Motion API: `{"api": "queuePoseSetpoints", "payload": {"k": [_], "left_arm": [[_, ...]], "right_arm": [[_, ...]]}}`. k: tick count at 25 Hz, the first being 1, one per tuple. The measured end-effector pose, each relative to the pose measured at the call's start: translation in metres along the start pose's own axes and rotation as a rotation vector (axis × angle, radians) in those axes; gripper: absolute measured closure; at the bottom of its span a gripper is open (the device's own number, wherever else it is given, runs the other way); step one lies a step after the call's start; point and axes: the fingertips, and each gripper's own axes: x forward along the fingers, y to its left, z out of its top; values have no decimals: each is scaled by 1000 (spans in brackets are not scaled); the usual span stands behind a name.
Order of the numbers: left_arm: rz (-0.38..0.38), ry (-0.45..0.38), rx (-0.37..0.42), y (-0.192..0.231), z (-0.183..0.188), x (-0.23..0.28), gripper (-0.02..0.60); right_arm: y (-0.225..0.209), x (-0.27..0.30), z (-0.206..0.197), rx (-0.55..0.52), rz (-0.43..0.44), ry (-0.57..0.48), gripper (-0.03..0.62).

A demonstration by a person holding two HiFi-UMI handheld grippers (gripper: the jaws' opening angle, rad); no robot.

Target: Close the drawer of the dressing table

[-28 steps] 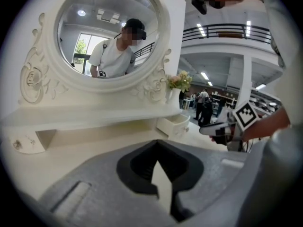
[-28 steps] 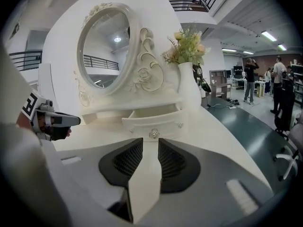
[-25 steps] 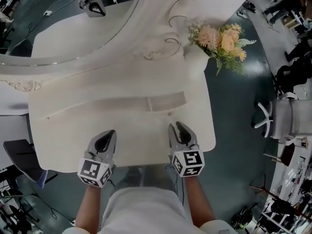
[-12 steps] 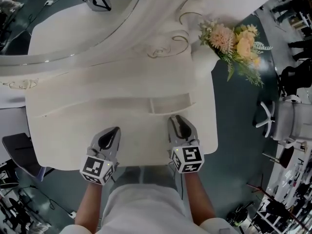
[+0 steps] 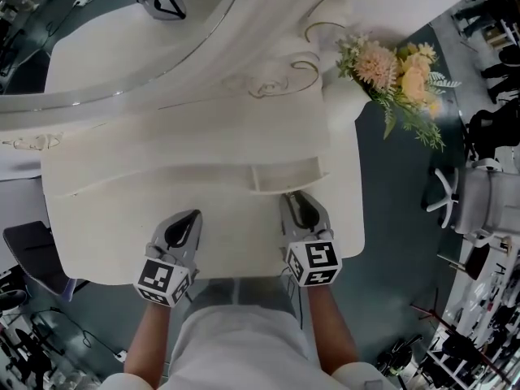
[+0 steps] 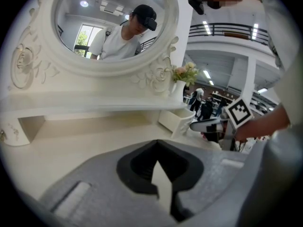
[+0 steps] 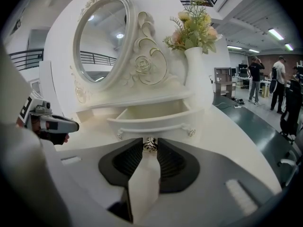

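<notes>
Drawer (image 7: 151, 111) stands pulled out under the mirror shelf, front bowed toward us. It looks like light, rigid painted wood, should slide easily. The small metal knob (image 7: 150, 144) at centre is the hold. Right gripper (image 5: 298, 205) fingers pinch that knob. Left gripper (image 5: 183, 227) fingers are pressed together, empty, over the surface (image 5: 114, 226), well left of the drawer.
</notes>
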Motion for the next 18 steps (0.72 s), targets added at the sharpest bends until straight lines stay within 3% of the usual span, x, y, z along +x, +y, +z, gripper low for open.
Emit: {"api": "queuePoseSetpoints", "payload": {"k": [18], "left_arm": [[15, 1, -13, 16, 1, 1, 584]], "right_arm": [[-4, 35, 26, -7, 9, -21, 503]]}}
